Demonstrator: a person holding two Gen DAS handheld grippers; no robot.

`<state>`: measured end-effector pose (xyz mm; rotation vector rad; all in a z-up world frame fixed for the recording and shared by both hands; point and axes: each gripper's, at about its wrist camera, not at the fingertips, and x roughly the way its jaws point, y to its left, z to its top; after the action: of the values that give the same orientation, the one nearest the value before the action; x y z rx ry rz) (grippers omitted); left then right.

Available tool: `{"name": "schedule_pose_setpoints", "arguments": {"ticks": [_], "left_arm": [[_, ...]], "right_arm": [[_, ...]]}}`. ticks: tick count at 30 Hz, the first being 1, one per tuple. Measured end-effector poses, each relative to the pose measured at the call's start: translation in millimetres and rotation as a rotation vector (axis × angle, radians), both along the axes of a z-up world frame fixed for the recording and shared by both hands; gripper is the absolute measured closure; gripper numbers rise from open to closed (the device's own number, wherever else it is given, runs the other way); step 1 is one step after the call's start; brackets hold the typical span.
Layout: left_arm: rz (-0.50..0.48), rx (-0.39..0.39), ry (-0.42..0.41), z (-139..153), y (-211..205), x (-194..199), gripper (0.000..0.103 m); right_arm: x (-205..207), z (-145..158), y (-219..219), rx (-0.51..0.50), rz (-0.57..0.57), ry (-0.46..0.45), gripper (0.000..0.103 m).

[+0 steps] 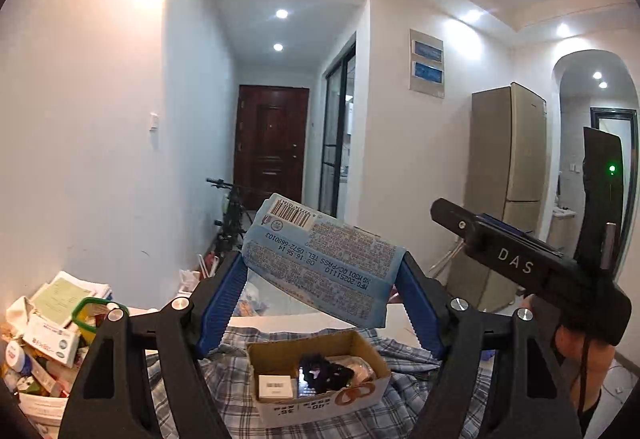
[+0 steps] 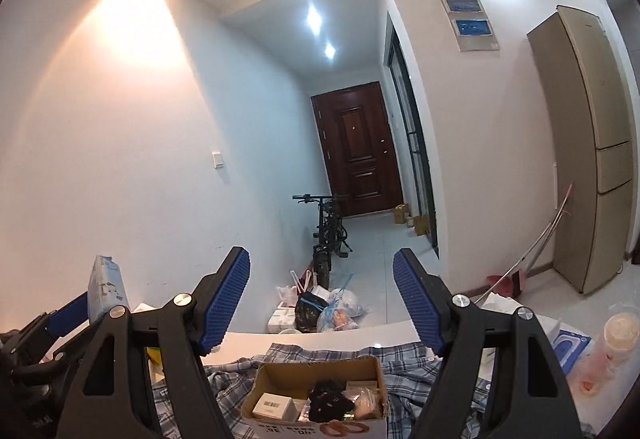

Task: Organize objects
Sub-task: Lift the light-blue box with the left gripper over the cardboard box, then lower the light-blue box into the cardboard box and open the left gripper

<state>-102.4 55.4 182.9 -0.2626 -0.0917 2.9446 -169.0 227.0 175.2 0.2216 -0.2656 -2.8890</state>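
L gripper clamps blue tissue pack, frame ctr, above cardboard box | R gripper released, empty | pack prob light, soft, slick film – keep mid-body pinch

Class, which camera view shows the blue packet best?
The left wrist view: the blue packet faces the camera, clamped by the left gripper. The right wrist view shows only its thin edge at far left.
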Motion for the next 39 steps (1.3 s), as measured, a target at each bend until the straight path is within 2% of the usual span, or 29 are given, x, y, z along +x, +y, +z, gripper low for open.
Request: {"name": "schedule_pose_setpoints", "arguments": {"ticks": [4,7,10,13,17,20,23,30,34,39], "left_arm": [[0.054,-0.009,0.004,-10,-4,-17,0.026],[0.026,0.031,-0.041,-30,-14,-29,0.026],[0.023,0.03,-0.068,-36,-18,-42,0.026],[0.028,0.049,-0.068,-39,-23,-49,0.026],[0.031,0.056,-0.091,-47,-30,-63,0.026],[-0.029,0.017,-0.105,-59,-26,-77,0.026],[-0.041,-0.013,-0.182,-81,-20,-105,0.026],[-0.07,0.078,-0.384,-132,-34,-160,0.026],[-0.069,0.13,-0.441,-158,-36,-176,0.026],[-0.082,0.101,-0.506,-187,-25,-194,0.026]], "right_arm": [[-9,-10,-6,0.036,-0.026,0.014,0.029],[-18,-30,-9,0.063,-0.036,-0.014,0.029],[-34,-44,-17,0.123,-0.022,-0.077,0.029],[-38,-47,-14,0.087,-0.016,-0.091,0.029],[-36,-49,-20,0.133,-0.025,-0.078,0.029],[-38,-52,-23,0.146,-0.027,-0.082,0.029],[-48,-59,-27,0.171,-0.037,-0.11,0.029],[-81,-85,-22,0.189,-0.04,-0.233,0.029],[-92,-98,-22,0.209,-0.039,-0.273,0.029],[-102,-107,-24,0.208,-0.023,-0.321,0.029]]}}
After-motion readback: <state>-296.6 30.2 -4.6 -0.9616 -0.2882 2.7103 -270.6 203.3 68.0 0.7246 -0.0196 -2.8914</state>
